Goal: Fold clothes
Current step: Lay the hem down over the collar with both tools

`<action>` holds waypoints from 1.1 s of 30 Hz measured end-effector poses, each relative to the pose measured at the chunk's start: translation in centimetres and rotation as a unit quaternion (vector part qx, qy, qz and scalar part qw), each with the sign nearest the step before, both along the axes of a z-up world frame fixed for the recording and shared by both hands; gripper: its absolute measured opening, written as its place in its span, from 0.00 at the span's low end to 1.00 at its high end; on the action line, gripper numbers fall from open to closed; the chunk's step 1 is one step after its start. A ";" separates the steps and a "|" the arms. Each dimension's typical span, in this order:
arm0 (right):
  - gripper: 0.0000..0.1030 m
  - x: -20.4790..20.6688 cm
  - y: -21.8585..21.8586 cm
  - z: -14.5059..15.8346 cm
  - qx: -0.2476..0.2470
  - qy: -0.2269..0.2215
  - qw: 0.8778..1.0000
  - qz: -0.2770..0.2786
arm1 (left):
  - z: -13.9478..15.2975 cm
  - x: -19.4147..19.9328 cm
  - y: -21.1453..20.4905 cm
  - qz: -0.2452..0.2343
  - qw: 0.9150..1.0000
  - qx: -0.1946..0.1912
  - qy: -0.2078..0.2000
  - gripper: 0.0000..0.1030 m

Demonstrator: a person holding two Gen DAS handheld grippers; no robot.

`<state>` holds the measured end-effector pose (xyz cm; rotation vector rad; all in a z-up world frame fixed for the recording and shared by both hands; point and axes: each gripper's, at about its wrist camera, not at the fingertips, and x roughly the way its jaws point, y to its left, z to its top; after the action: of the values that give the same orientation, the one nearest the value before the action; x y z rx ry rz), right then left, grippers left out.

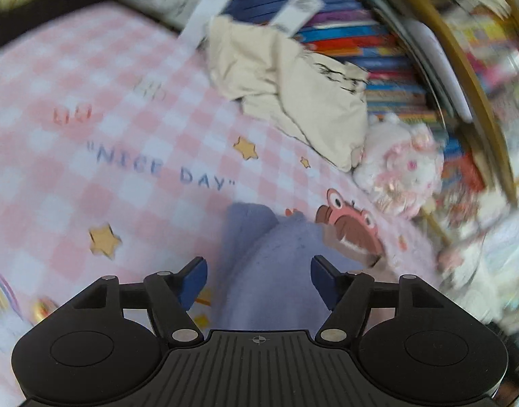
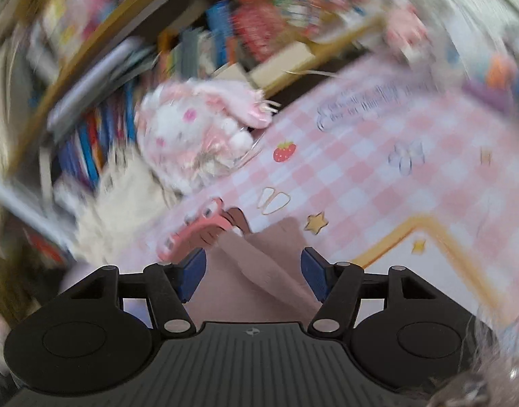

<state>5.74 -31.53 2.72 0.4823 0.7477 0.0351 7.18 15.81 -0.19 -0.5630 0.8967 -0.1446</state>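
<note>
Left wrist | bookshelf (image 1: 378, 51): books | cream garment (image 1: 293, 95) beside it

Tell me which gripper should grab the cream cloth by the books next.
Left, probably. The cream cloth lies ahead of the open left gripper; for the right gripper it sits off to the side.

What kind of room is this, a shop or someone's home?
Most likely a home, perhaps a child's room: a pink checked cartoon mat, a plush toy, and crowded bookshelves behind them.
</note>
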 end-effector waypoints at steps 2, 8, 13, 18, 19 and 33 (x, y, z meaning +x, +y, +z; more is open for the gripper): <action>0.56 0.2 1.7 0.0 -0.079 -0.006 0.996 0.046 | 0.4 -0.3 -1.2 -0.032 0.997 0.061 -0.026 0.64; 0.49 2.5 5.5 -1.7 -0.191 -0.029 0.972 0.129 | -0.1 0.7 -5.9 -0.110 0.970 0.192 -0.097 0.57; 0.04 5.1 6.0 -3.1 -0.192 -0.004 0.972 0.132 | -0.4 2.5 -6.9 -0.115 0.967 0.211 -0.090 0.04; 0.04 3.8 2.5 -1.5 -0.126 -0.036 0.991 0.032 | 0.5 1.8 -4.8 -0.084 0.979 0.149 -0.115 0.04; 0.04 4.2 2.4 -2.2 -0.130 -0.022 0.991 0.032 | -0.5 2.6 -4.8 -0.087 0.980 0.151 -0.097 0.04; 0.06 6.0 1.9 -5.6 -0.122 0.026 0.991 0.048 | -2.0 3.2 -3.5 -0.075 0.984 0.133 -0.095 0.11</action>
<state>11.72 -29.63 -2.91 0.2157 0.8134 0.0205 10.37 12.30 -2.15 -0.2290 0.7557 -0.2080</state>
